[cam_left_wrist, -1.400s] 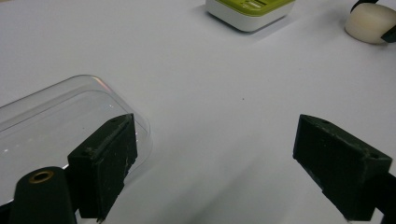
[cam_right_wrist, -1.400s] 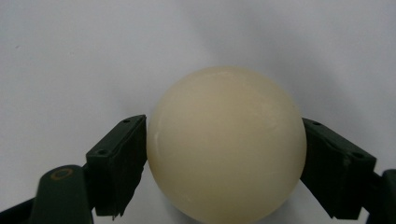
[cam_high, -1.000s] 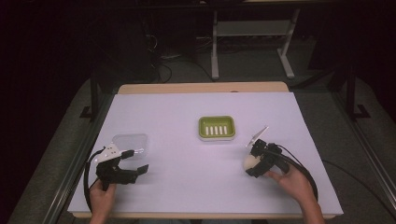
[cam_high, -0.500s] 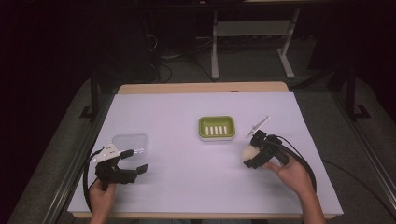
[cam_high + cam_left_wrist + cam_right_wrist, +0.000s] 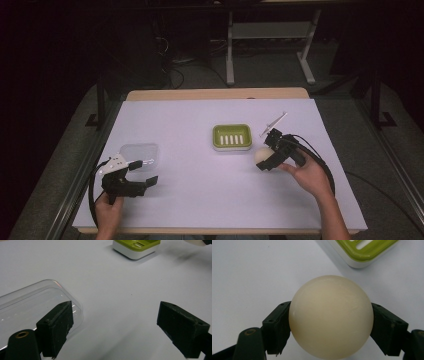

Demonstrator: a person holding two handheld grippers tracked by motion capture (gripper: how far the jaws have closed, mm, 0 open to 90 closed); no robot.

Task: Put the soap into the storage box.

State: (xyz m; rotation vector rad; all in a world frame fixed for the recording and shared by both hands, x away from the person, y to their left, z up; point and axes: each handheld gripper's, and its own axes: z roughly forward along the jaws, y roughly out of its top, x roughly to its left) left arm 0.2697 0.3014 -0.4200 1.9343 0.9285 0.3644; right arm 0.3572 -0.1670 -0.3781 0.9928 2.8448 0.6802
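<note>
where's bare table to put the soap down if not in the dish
Widest bare patch: mid-table between the left gripper and the right gripper, in front of the green soap dish. The far strip behind the dish is bare too. Tightest: around the clear lid and between the round soap and dish.

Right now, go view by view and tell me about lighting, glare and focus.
High view: lit table, dark surroundings. Left gripper view: glare streaks on the clear lid; green soap dish slightly soft. Right gripper view: cream ball evenly lit between the right gripper pads; the dish behind it blurs.
</note>
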